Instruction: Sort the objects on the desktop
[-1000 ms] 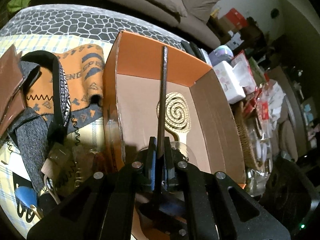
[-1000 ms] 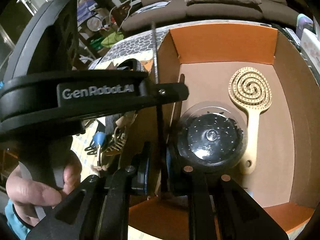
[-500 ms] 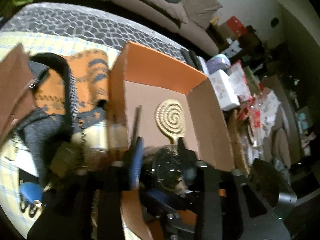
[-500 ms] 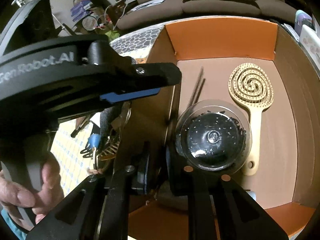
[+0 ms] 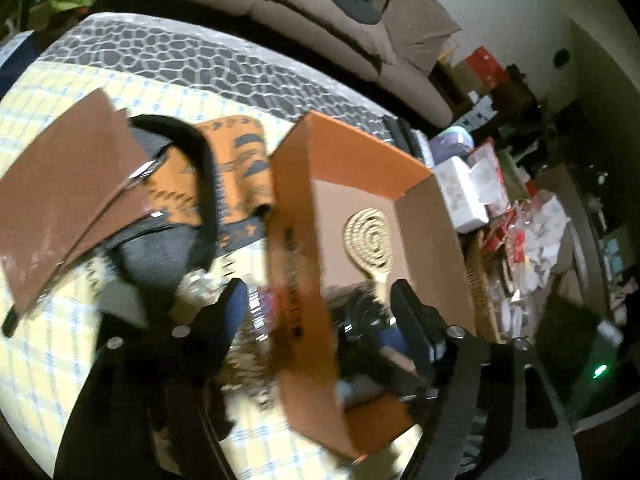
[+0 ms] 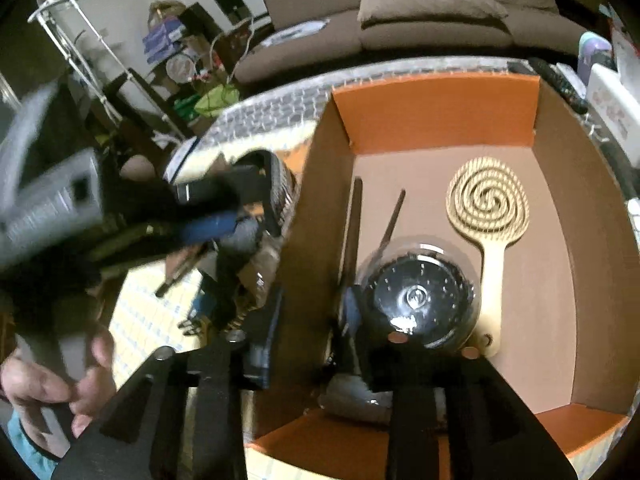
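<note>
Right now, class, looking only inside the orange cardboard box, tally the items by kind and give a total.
Spiral hairbrush: 1
Dark domed round brush: 1
Thin dark sticks: 2
Total inside the orange box: 4

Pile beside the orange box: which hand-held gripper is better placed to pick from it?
Left. Both are opening, gripping nothing; the left hand-held gripper hangs over the pile, the right hand-held gripper straddles the box wall.

Checked tablecloth (image 5: pixel 60 92) bears orange box (image 5: pixel 360 152), brown folders (image 5: pixel 68 184), possibly bag (image 5: pixel 160 248).
</note>
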Demonstrator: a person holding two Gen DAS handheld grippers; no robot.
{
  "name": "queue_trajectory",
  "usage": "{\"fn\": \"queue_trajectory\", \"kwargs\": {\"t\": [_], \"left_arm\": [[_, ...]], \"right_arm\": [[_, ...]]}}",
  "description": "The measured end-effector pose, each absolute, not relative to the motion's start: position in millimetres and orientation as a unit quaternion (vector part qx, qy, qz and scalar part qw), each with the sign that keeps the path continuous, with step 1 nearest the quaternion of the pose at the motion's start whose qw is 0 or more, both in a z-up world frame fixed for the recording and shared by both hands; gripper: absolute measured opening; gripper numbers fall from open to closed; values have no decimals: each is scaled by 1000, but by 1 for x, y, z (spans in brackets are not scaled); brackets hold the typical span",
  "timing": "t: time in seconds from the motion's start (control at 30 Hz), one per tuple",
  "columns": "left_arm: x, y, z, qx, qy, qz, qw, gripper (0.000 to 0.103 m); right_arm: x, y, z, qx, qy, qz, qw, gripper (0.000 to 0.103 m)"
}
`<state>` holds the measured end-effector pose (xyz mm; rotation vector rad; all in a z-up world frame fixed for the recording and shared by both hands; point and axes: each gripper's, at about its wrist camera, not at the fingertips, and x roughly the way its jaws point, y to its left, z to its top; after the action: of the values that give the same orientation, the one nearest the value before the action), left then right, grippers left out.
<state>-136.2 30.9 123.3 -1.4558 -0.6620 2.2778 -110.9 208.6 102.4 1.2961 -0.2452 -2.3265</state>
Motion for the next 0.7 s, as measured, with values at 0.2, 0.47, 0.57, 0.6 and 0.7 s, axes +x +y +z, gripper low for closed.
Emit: {"fn": "queue_trajectory", "kwargs": {"t": [0.2, 0.47, 0.57, 0.6, 0.7], "left_arm": [[-112, -4, 131, -514, -210, 817, 157, 76], [-84, -65, 122, -523, -202, 820, 113, 79], [-79, -87, 113, -527, -209, 817, 101, 80], [-77, -92, 110, -529, -210, 816, 99, 83], [-76, -108, 102, -530, -205, 818, 87, 95]], "right_arm": [[-106, 183, 123, 451, -87, -855, 242, 60], [-96, 139, 136, 446, -60, -855, 259, 67], [-94, 121, 137, 447, -52, -853, 265, 68], [-94, 116, 136, 448, -50, -852, 267, 68], [-93, 101, 132, 453, -40, -848, 270, 69]]}}
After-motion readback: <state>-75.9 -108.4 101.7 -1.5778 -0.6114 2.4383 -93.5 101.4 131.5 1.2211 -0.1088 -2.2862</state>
